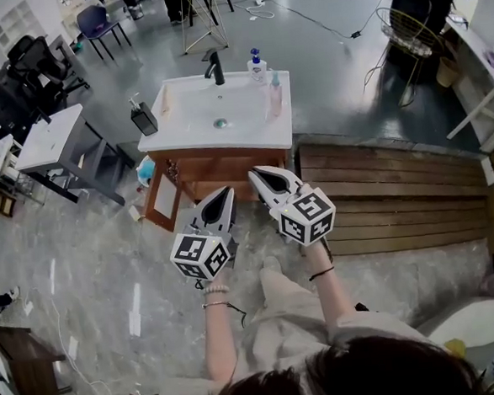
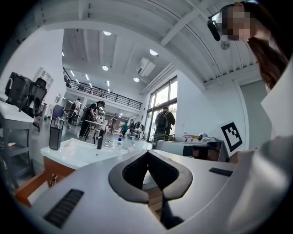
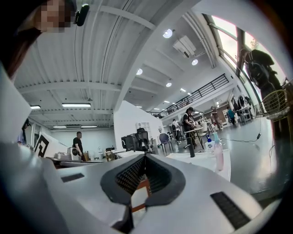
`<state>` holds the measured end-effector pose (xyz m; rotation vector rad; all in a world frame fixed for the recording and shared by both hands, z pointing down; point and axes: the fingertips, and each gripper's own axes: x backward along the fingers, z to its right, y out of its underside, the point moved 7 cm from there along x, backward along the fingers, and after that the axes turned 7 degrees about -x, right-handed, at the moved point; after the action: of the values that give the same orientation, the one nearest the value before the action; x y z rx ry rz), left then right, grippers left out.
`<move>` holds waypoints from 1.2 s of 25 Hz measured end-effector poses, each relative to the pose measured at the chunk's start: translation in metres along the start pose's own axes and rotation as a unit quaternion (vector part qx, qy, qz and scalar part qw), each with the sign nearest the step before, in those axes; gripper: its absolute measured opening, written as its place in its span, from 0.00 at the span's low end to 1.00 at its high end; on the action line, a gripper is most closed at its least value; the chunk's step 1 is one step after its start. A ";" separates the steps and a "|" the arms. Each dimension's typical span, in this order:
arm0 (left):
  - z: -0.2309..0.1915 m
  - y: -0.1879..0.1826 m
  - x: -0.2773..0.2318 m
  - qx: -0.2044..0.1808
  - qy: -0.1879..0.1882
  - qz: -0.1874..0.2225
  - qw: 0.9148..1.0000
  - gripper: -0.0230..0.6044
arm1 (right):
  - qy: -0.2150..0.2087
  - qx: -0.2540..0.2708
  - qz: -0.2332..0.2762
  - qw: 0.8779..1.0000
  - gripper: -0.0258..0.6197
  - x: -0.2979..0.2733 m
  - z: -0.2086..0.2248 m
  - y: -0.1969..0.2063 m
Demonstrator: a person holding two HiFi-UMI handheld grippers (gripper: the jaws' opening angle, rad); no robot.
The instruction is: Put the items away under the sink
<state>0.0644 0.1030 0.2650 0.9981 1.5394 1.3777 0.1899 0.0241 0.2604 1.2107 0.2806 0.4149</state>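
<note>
Left claw [image 1: 226,189] closed, empty. Right claw [image 1: 255,174] closed, empty. Both are level, near the front of the cabinet [image 1: 228,162] under the sink [image 1: 184,139]. Door [image 1: 163,198] looks ajar at left. Dispenser [image 1: 143,118], blue-capped bottle [image 1: 256,65] and pink bottle [image 1: 274,96] stand on the sink top. Judgement: nothing visibly stowed; all three remain to pick and place.

The head camera looks steeply down from above the person onto the sink [image 1: 199,111] a short way ahead, while the 2 gripper cameras, riding level behind the left gripper [image 1: 227,190] and right gripper [image 1: 257,174], face it from near, so all 3 views share that sink.
</note>
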 end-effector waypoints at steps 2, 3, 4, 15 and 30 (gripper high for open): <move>-0.011 0.000 -0.005 -0.001 0.003 0.000 1.000 0.04 | 0.005 -0.003 0.004 1.000 0.07 -0.012 0.004 0.000; -0.016 -0.001 -0.007 -0.001 0.004 0.000 1.000 0.04 | 0.007 -0.004 0.007 1.000 0.07 -0.018 0.006 -0.001; -0.023 -0.002 -0.010 -0.001 0.004 0.001 1.000 0.04 | 0.009 -0.005 0.011 1.000 0.07 -0.025 0.008 -0.003; -0.105 -0.022 -0.058 -0.002 0.033 0.002 0.999 0.04 | 0.050 -0.020 0.045 0.998 0.07 -0.103 0.039 -0.028; -0.165 -0.036 -0.115 0.015 0.073 0.010 0.997 0.04 | 0.095 -0.006 0.056 0.994 0.07 -0.161 0.092 -0.065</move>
<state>-0.0511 -0.0644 0.2471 0.9507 1.6654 1.4740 0.0961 -0.1451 0.2276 1.1805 0.3749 0.6310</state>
